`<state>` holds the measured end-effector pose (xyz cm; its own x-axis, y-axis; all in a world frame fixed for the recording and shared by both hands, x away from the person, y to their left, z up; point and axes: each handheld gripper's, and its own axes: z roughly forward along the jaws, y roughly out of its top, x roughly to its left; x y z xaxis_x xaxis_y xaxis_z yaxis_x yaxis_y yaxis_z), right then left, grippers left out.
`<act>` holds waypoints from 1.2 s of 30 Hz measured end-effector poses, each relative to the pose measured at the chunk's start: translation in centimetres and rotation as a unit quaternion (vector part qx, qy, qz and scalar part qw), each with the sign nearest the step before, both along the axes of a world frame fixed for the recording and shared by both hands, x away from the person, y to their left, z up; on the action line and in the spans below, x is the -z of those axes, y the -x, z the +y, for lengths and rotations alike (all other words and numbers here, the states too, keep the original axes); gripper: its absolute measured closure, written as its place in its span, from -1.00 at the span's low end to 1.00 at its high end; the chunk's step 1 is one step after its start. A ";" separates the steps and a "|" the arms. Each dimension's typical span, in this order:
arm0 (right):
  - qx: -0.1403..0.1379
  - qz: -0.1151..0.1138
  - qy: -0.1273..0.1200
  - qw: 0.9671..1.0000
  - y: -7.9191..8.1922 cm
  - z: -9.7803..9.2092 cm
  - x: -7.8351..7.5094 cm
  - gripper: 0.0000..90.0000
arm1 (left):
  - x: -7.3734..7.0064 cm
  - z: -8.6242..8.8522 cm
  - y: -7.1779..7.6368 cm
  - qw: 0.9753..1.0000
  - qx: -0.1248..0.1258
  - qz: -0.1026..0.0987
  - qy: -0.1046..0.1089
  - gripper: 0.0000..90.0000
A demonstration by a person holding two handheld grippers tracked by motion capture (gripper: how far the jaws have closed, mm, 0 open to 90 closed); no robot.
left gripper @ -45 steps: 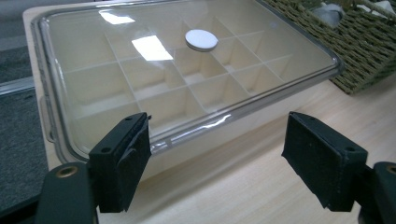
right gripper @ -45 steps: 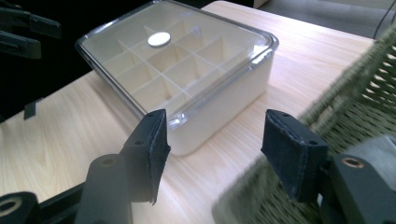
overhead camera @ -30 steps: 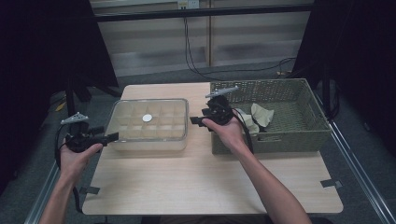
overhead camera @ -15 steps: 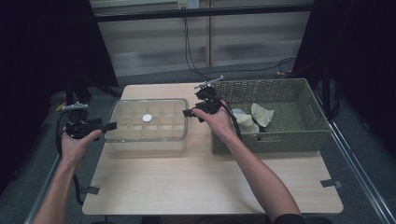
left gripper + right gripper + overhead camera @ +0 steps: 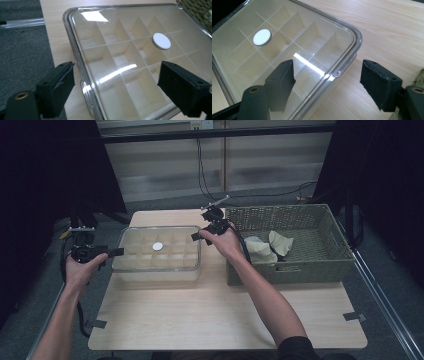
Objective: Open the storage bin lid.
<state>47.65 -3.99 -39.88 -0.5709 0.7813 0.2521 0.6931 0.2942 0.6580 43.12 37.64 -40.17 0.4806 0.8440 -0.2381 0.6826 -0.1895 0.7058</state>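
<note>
I take the clear compartment box (image 5: 157, 253) as my landmark; it stands on the wooden worktop (image 5: 225, 315), toward its far left part. The box has a transparent lid (image 5: 140, 50), which is closed on it, and under the lid I see the pale dividers that make many small compartments. A small white round disc (image 5: 158, 246) sits near the middle of the lid.

My left gripper (image 5: 112, 252) is at the left short end of the box, just beside its edge. In the left gripper view its jaws stand wide apart, one over the grey floor beside the worktop and one over the lid, so the left rim of the box lies between them. They hold nothing.

My right gripper (image 5: 196, 236) is at the far right corner of the box. In the right gripper view its jaws are also wide open, with the rounded corner of the lid between them; I cannot tell if they touch it. Nothing is gripped.

To the right of the box, very near to it, stands a woven basket (image 5: 320, 266). Inside it lie some crumpled pale cloths (image 5: 270, 248). A black cable (image 5: 202, 165) hangs behind the worktop, beyond the box.
</note>
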 end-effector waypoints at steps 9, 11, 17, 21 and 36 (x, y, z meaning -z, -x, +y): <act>0.005 0.027 0.006 1.000 -1.1 1.3 0.6 -0.50 | 0.7 0.6 -1.1 1.000 -0.016 0.013 0.015 -0.71; 0.010 0.031 0.007 0.999 -1.3 1.6 0.9 -0.51 | 0.9 0.5 -1.4 0.999 -0.019 0.020 0.024 -0.67; 0.013 0.041 0.019 0.999 -1.8 2.4 1.5 -0.55 | 1.4 0.4 -2.1 0.999 -0.016 0.036 0.015 -0.69; 0.013 0.050 0.032 0.998 -2.1 2.9 2.0 -0.57 | 1.9 0.1 -2.6 0.999 -0.011 0.048 0.008 -0.69; 0.041 0.074 0.017 0.996 -2.8 3.5 3.4 -0.71 | 2.8 -0.2 -3.1 0.997 0.008 0.068 0.027 -0.67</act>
<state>50.45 -0.51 -43.26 -0.4640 0.8327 0.3021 0.8042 0.2530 0.5378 46.21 37.46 -43.00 0.4547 0.8203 -0.3469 0.7697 -0.1660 0.6164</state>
